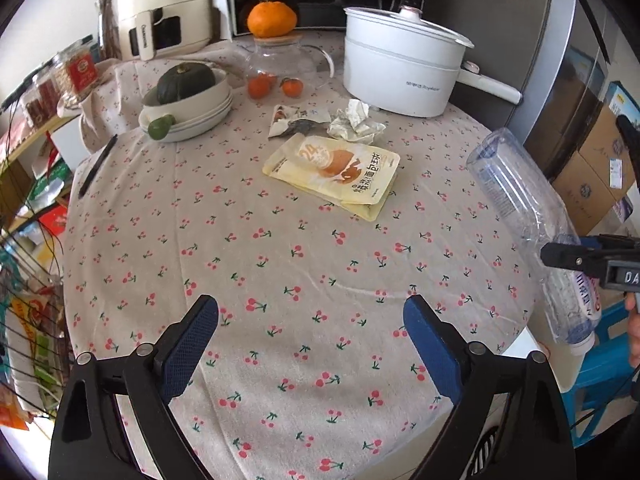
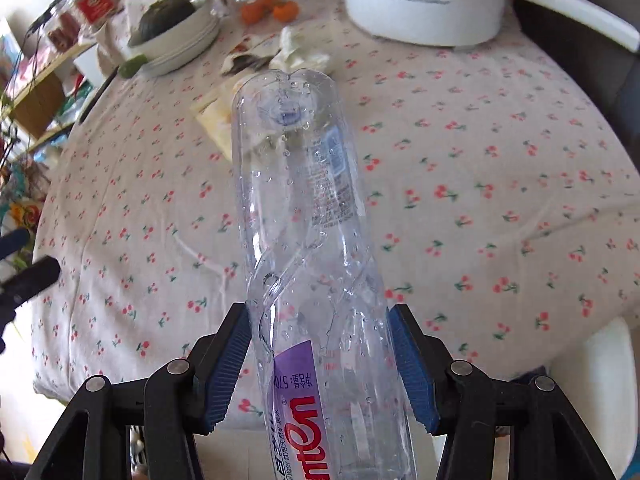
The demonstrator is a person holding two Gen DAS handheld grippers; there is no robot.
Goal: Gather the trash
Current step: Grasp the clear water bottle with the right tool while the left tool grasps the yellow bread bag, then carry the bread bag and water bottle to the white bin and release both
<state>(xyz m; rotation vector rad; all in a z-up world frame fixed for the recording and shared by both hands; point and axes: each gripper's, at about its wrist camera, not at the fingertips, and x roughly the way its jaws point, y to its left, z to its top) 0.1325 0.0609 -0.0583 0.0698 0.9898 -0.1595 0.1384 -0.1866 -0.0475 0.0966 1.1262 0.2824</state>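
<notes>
Right gripper (image 2: 320, 364) grasping a clear empty plastic water bottle (image 2: 296, 216), blue pads (image 2: 224, 368) pressed on both sides of its lower body by the purple label, base pointing away from the camera, bottle lifted off the cherry-print tablecloth (image 2: 480, 200). In the left wrist view the same bottle (image 1: 520, 200) hangs past the right edge of the tablecloth (image 1: 280, 260), right gripper (image 1: 576, 258) only partly visible there

Left gripper (image 1: 312, 344) released, jaws wide with nothing between them, pads (image 1: 188, 352) over bare tablecloth near its front edge

Further in on the tablecloth, toward the middle: yellow snack pouch (image 1: 334, 170) lying flat. Just behind it a crumpled paper ball (image 1: 354, 124) and a torn wrapper (image 1: 292, 120), touching or nearly so, hard to tell

Back of the tablecloth: white electric pot (image 1: 400, 68) with lid at the right, glass teapot (image 1: 280, 60) with an orange (image 1: 272, 20) on its lid, small tangerines (image 1: 276, 86) beside it. Back left: stacked plates (image 1: 188, 116) holding a dark green squash (image 1: 186, 82) and a lime (image 1: 160, 127). Black pen (image 1: 98, 166) on the tablecloth's left edge
</notes>
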